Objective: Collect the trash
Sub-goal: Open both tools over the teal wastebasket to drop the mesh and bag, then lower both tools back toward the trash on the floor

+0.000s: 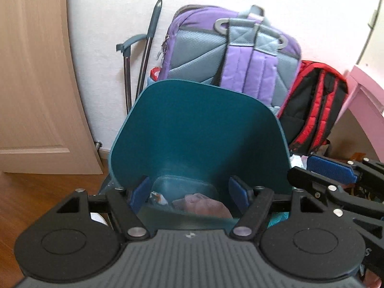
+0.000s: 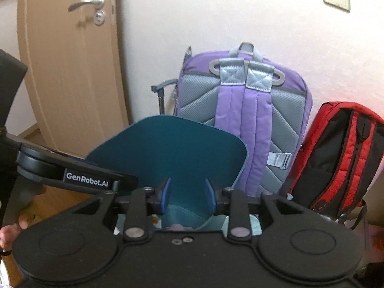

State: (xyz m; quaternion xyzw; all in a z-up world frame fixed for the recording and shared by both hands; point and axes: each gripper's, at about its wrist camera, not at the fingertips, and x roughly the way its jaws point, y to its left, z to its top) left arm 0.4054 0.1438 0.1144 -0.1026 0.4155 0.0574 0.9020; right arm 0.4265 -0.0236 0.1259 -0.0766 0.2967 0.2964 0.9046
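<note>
A teal bin [image 1: 199,129] sits at the centre of both views with its lid swung upright, presumably so trash can be dropped straight in. The left gripper [image 1: 189,193] hangs over its mouth with the fingers spread wide and nothing between them; below them lie a crumpled pinkish scrap [image 1: 204,205] and a small printed wrapper [image 1: 157,198], so the trash appears to be in the bin. The right gripper [image 2: 187,193] hovers just beside it, fingers parted and empty, looking down into the same opening. Behind the lid a purple backpack [image 2: 244,120] and a red-and-black backpack [image 2: 336,153] lean on the wall. The bin's lower body is hidden by the gripper housings, and the scraps are too blurred to identify.
</note>
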